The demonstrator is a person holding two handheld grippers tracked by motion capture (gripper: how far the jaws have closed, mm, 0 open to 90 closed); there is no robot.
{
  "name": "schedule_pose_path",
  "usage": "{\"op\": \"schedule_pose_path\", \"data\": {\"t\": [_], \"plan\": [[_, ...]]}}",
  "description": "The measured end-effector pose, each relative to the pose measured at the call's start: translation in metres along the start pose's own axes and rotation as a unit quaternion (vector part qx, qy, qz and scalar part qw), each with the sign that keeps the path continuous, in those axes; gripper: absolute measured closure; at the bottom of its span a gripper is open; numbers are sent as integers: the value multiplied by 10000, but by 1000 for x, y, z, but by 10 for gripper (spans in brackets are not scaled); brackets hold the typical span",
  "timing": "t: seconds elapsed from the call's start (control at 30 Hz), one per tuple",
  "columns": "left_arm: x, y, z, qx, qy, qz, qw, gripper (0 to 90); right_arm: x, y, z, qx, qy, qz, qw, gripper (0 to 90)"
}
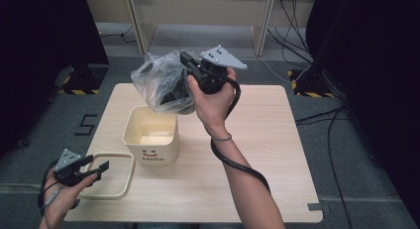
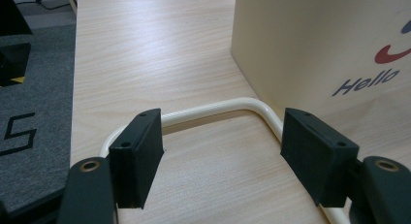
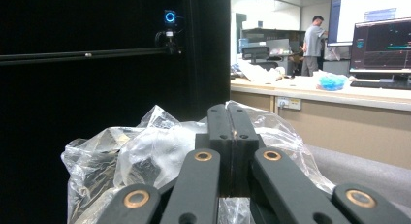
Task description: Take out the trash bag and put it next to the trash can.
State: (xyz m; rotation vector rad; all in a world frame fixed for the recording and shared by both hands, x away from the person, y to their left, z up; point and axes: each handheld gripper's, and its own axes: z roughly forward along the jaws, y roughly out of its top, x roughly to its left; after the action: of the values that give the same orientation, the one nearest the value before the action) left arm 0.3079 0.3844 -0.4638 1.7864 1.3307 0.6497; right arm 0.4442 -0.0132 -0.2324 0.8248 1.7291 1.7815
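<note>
Plastic bag [image 1: 161,83] hangs high above the cream bin [image 1: 151,135], pinched in the right gripper [image 1: 187,60], jaws clamped on film. Thin plastic could slip or tear. Left gripper [image 1: 96,165] waits wide over the loose frame [image 1: 124,177].

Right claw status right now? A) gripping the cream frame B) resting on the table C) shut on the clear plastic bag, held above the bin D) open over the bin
C: the right claw is pinched shut on the plastic bag, which hangs above the cream bin.
</note>
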Motion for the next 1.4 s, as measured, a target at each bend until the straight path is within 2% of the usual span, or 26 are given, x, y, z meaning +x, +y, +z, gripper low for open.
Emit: {"op": "schedule_pose_path", "data": {"t": [0.43, 1.4], "plan": [[-2, 0, 1, 6, -14, 8, 10000, 308, -12, -1, -8, 9, -140, -16, 9999, 900], [-1, 0, 1, 14, 4, -1, 10000, 308, -42, -13, -23, 142, -495, 109, 9986, 900]]}}
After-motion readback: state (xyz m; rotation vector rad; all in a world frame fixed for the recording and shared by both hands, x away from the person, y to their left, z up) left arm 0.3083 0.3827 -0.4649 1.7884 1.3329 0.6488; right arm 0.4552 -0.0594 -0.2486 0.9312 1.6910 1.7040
